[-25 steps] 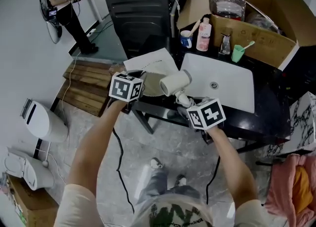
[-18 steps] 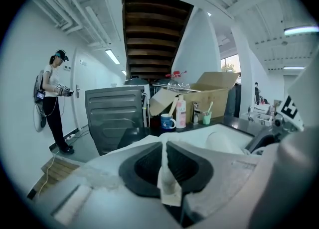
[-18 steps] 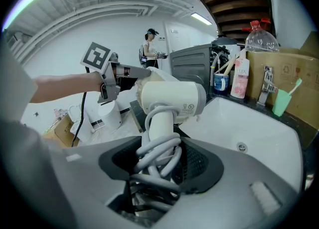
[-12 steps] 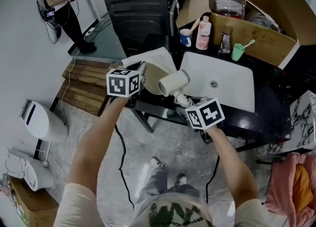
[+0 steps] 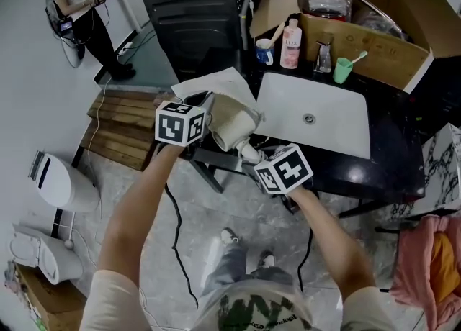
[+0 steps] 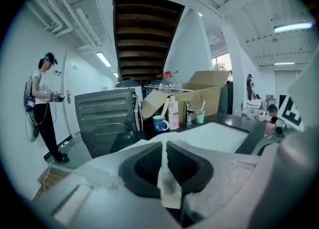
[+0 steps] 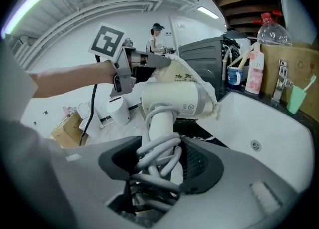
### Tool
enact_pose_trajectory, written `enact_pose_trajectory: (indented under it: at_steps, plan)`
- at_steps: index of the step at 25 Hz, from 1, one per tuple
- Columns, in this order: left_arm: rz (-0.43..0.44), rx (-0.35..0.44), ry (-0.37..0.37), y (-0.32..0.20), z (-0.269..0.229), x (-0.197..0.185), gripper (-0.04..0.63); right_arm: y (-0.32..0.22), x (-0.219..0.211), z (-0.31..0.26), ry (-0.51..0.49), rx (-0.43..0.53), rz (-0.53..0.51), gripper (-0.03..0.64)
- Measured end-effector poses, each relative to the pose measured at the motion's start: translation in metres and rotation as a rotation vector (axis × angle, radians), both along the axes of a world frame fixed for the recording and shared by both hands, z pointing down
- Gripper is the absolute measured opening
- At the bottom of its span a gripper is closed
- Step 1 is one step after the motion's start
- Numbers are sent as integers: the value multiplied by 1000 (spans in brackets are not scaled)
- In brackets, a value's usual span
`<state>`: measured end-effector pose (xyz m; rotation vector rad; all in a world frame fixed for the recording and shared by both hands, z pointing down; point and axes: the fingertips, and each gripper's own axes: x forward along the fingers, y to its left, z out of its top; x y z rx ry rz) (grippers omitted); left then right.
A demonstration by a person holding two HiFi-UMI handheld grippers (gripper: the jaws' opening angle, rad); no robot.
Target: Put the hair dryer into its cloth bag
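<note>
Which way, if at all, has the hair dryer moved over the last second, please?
Yes: the hair dryer moved left, away from the sink, partly into the cloth bag.

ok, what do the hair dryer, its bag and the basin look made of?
Hair dryer: smooth cream plastic, likely; faint sheen, moulded shell with a printed label.
Cloth bag: beige fabric, matte; it folds and drapes over the dryer's front.
Basin: white and smooth, probably ceramic or resin; cannot tell which.
</note>
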<state>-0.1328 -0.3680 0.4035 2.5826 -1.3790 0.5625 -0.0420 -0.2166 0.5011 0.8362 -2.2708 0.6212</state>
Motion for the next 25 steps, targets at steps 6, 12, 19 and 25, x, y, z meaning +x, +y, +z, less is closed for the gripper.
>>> enact_pose_trajectory:
  at_steps: [6,12,19,25]
  plan:
    - [39,1,-32,8,5,-5,26,-15,-8,3,-11,-15,18,239]
    - [71,-7,-47,17,19,-6,26,-33,-8,4,18,-15,24,239]
    - [97,-2,-34,23,19,-7,26,-52,-20,4,51,-23,19,241]
    - [111,-10,1,22,22,-13,26,-74,-34,1,71,-21,7,241]
